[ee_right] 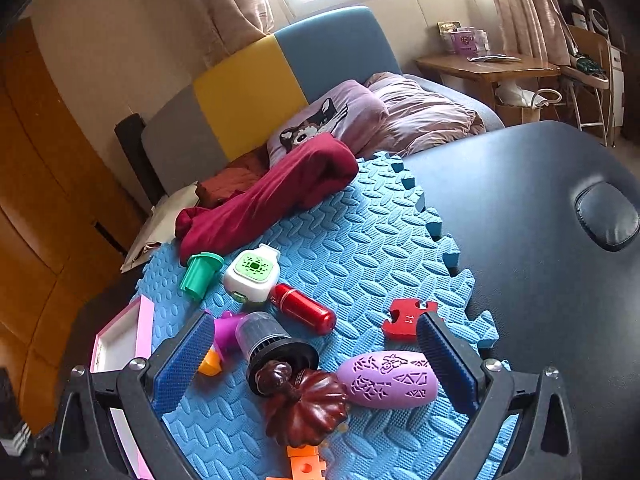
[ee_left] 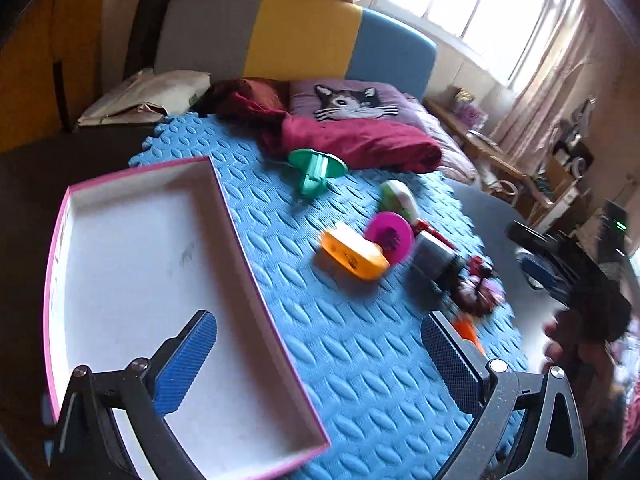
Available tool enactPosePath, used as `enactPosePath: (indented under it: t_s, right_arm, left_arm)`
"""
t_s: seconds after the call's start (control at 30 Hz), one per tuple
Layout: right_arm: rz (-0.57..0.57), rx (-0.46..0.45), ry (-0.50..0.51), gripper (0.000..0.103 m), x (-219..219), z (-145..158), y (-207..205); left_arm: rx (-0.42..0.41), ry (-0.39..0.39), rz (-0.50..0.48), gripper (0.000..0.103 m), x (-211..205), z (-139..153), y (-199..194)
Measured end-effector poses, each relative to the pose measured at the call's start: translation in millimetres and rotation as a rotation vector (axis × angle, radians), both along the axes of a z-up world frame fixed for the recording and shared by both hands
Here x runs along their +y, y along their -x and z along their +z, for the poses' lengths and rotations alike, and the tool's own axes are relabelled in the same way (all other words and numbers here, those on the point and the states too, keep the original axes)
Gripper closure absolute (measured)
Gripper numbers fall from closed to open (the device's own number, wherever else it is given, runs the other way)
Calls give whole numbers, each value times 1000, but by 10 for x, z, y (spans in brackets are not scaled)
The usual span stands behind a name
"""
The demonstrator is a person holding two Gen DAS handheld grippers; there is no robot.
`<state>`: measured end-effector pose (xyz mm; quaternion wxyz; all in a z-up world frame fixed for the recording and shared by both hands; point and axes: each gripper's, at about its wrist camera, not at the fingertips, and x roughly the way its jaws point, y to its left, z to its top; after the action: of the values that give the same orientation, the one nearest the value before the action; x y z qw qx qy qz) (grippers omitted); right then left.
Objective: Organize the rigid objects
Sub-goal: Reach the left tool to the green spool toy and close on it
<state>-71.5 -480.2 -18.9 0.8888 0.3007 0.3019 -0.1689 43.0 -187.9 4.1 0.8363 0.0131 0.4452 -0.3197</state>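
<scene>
Both grippers hang over the blue foam mat (ee_right: 352, 240) with jaws spread wide and empty; the left gripper (ee_left: 320, 364) straddles the right wall of the pink-edged box (ee_left: 248, 280), which sits bare at the mat's left edge; the right gripper (ee_right: 316, 356) frames the dark pumpkin ornament (ee_right: 308, 404), purple perforated egg (ee_right: 388, 376) and grey cap (ee_right: 268, 340), clustered near the mat's front edge; the red cylinder (ee_right: 304, 308) and green spool (ee_right: 200, 276) lie farther back.

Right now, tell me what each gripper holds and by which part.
Nothing is held. The left gripper is open above the box's edge; the right gripper is open above the toys, its fingers touching none.
</scene>
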Motion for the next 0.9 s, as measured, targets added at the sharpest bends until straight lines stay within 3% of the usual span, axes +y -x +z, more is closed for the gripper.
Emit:
enactPosePath:
  t_s: [0.1, 0.3, 0.43, 0.6, 0.67, 0.8, 0.9]
  right_arm:
    - [5, -10, 0, 0, 11, 19, 3]
    - [25, -17, 9, 0, 49, 47, -19]
    - [34, -22, -1, 0, 54, 49, -25]
    - [46, -15, -11, 0, 58, 37, -51]
    - [47, -13, -11, 0, 59, 32, -57]
    - [47, -12, -21, 0, 46, 18, -62]
    - [40, -12, -21, 0, 34, 11, -64]
  left_arm:
    - [-42, -10, 27, 0, -165, 40, -209]
    - [-8, -67, 66, 3, -552, -95, -771]
    - [-42, -150, 50, 8, -863, -207, -1061]
    - [-65, -214, 30, 18, -1132, -341, -1333]
    - [-58, -239, 14, 28, -1240, -414, -1440]
    - [-55, -266, -8, 30, -1418, -512, -1570]
    - [-50, -286, -9, 42, -1529, -592, -1660]
